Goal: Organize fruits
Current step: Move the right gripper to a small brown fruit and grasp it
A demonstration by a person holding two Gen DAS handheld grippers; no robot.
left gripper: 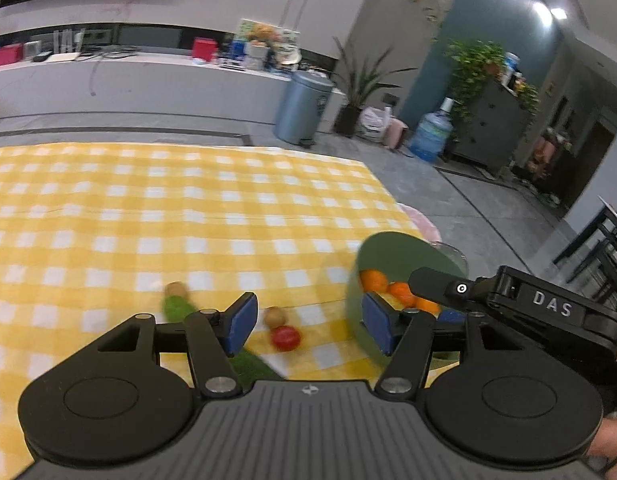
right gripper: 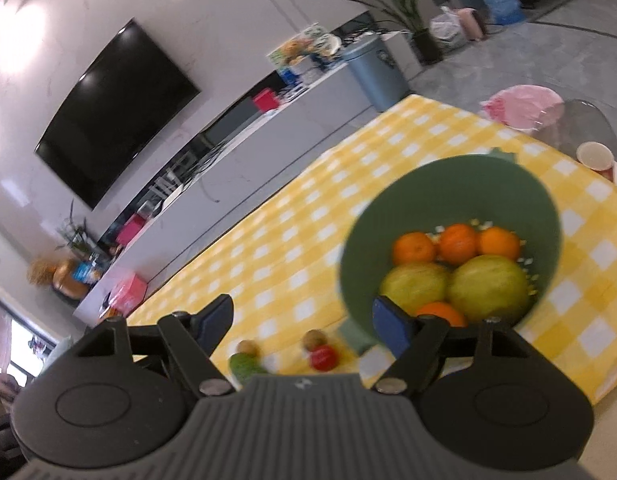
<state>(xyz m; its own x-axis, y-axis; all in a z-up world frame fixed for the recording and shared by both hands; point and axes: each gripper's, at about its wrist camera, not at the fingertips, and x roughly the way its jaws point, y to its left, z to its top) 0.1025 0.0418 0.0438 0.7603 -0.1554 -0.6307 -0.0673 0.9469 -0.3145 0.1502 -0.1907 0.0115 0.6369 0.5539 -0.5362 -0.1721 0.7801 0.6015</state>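
Looking at what's left on the yellow checked bench (left gripper: 148, 208), the loose stuff sits just left of the green bowl (left gripper: 392, 248): a red tomato-like fruit (left gripper: 285, 338) touching a brown kiwi (left gripper: 274, 316), plus a long green cucumber-ish thing (left gripper: 176, 306) with a 2nd kiwi (left gripper: 176, 289) at its far end. Left tongs (left gripper: 308, 324) hover with the red fruit and kiwi right between the blue pads, jaws wide and empty, so I'd say that hand is nearer. The green one runs diagonally toward the camera, partly hidden under the left finger. Right tongs (right gripper: 304, 320) are also wide, holding nothing, by the bowl's near rim. Bowl already holds 4 oranges (right gripper: 456, 242) and 2 big yellow-green fruits (right gripper: 488, 286).
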